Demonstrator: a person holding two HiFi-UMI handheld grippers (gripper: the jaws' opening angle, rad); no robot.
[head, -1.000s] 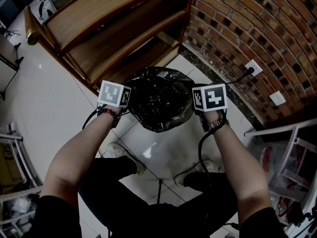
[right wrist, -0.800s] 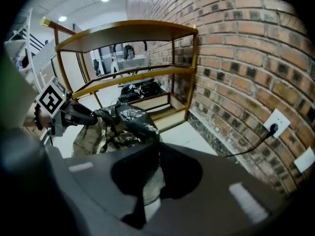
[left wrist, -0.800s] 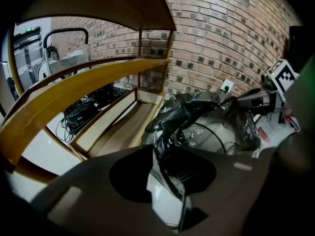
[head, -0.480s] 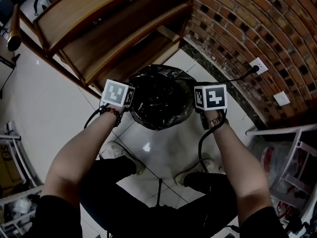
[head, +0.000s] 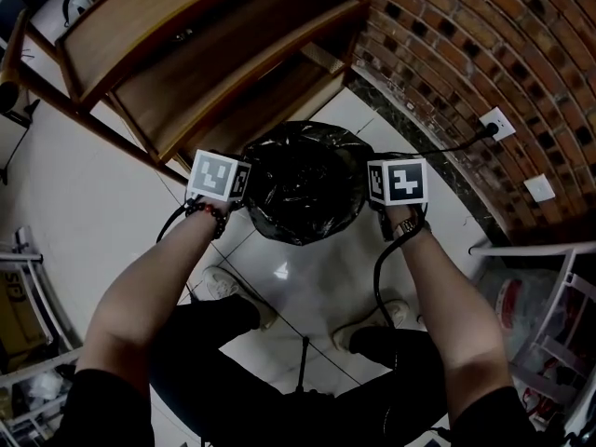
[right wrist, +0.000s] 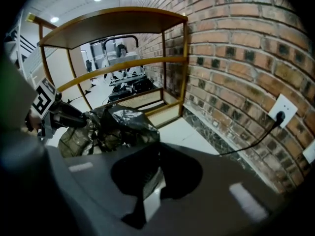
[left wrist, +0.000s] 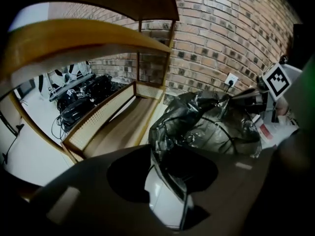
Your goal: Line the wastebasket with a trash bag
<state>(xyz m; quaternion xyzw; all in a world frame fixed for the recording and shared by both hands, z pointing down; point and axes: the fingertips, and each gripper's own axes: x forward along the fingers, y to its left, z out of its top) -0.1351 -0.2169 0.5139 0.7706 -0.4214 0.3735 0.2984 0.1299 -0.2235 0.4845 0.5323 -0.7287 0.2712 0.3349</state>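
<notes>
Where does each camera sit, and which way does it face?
Head view: on the person's head, steeply down at the trash bag; both forearms show.
Left gripper view: on the left gripper, facing the brick wall; jaws opening, bag between.
Right gripper view: on the right gripper, shut on bag, facing the shelf.
All share the bag.

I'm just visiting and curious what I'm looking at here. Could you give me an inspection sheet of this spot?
Surface: glossy white tiled floor.
Job's things: black trash bag draped over the wastebasket, which it hides.
Clutter: bags in a white rack at the right.
Grippers: left gripper jaws opening, bag edge between them; right gripper jaws shut on the bag.
Cables: black cord to a wall socket.
Surroundings: wooden shelf, brick wall.
</notes>
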